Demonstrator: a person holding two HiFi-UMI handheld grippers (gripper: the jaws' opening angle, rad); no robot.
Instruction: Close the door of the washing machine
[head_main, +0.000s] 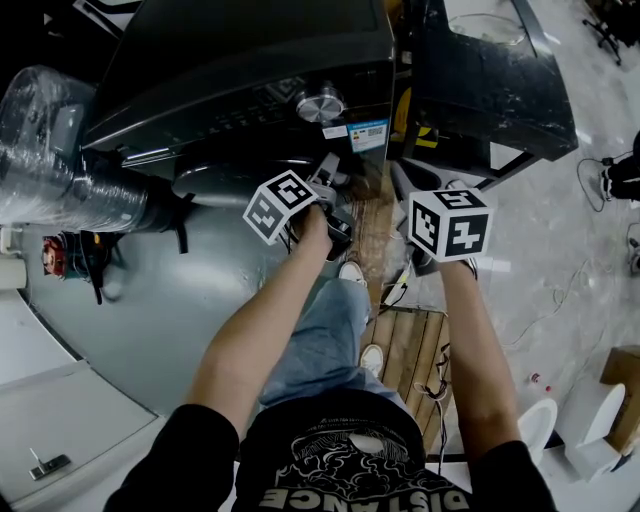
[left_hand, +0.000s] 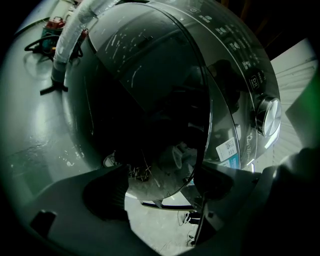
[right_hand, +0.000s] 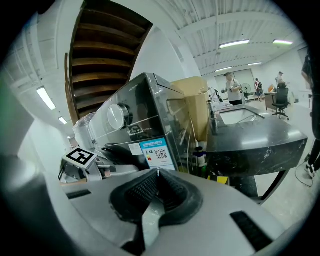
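door (left_hand: 150, 100): round dark glass on washer (head_main: 250, 60) front, latching unclear | left gripper (left_hand: 161, 180): fingers wide apart, door's lower rim between them, not gripped | right gripper (right_hand: 157, 175): fingers together, empty | one knob (head_main: 318, 103) | grey floor (head_main: 130, 330); black desk (head_main: 490, 80) beside washer

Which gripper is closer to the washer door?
Left. The left gripper, open, is right at the door edge; the right gripper, shut, hangs beside the washer.

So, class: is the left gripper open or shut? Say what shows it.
Open. The left gripper shows its jaws wide apart in its own view; the door edge shows between them, not clamped.
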